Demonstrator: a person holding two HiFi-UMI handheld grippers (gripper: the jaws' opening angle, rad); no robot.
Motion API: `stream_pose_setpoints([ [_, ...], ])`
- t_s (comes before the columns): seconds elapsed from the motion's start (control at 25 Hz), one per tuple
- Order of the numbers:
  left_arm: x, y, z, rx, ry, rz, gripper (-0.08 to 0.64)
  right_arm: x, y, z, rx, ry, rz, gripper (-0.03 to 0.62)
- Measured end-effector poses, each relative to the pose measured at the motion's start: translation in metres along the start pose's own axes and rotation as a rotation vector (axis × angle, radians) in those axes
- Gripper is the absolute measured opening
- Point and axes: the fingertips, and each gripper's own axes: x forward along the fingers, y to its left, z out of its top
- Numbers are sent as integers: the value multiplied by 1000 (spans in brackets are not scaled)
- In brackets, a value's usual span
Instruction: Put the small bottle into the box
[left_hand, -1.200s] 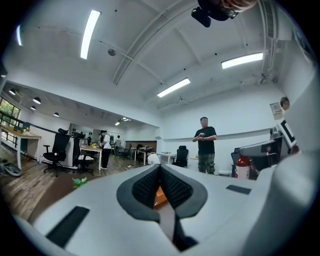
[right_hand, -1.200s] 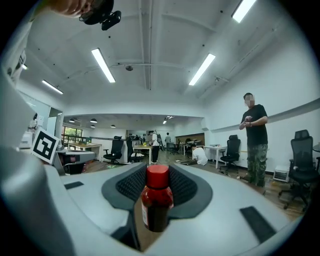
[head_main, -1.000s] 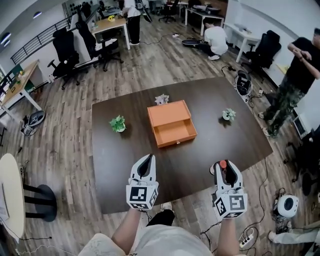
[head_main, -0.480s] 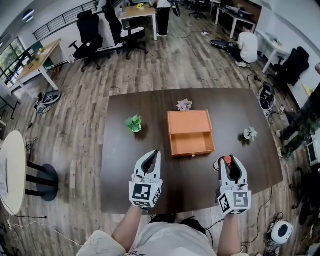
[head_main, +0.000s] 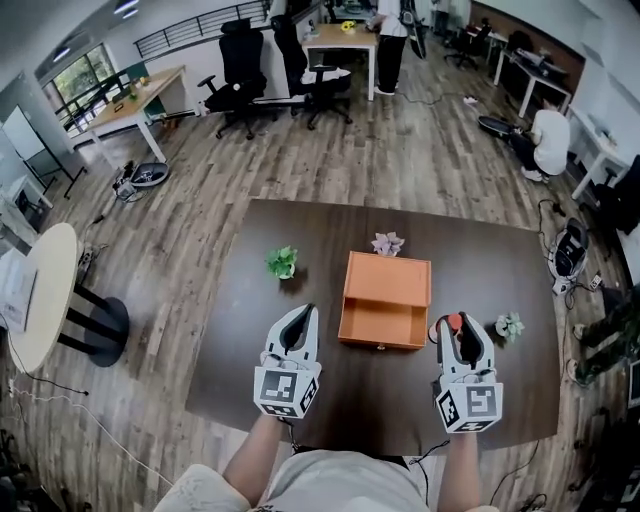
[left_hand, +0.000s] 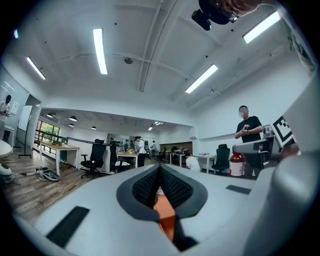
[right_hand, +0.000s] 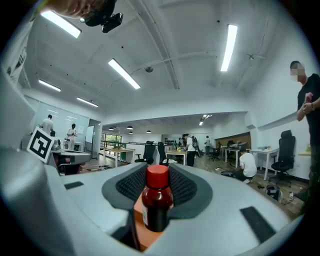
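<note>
One small bottle, dark with a red cap, stands upright between the right gripper's half-spread jaws, which clamp its sides. Its long axis is vertical and its cap points up. It is held at about 4 o'clock from the single orange box at the middle of the dark table. The left gripper, at the box's 9 o'clock, has its jaws pressed together on nothing. Three little plants stand around the box, at 10, 12 and 3 o'clock.

Tongs clamped on red-capped small bottle, orange box beneath
</note>
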Motion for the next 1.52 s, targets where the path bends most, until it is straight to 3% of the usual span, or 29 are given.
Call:
stream_pose_setpoints([
  [0.28, 16, -18, 6, 27, -22, 97, 2, 21, -39, -6, 24, -13, 73, 137],
  [0.6, 14, -16, -2, 24, -3, 149, 2, 42, -35, -18, 45, 6, 136, 135],
  [1.08, -14, 3, -24, -4, 30, 202, 2, 68, 21, -47, 30, 70, 252, 136],
  [1.52, -56, 19, -60, -43, 109, 255, 2, 104, 78, -127, -24, 248, 347, 137],
])
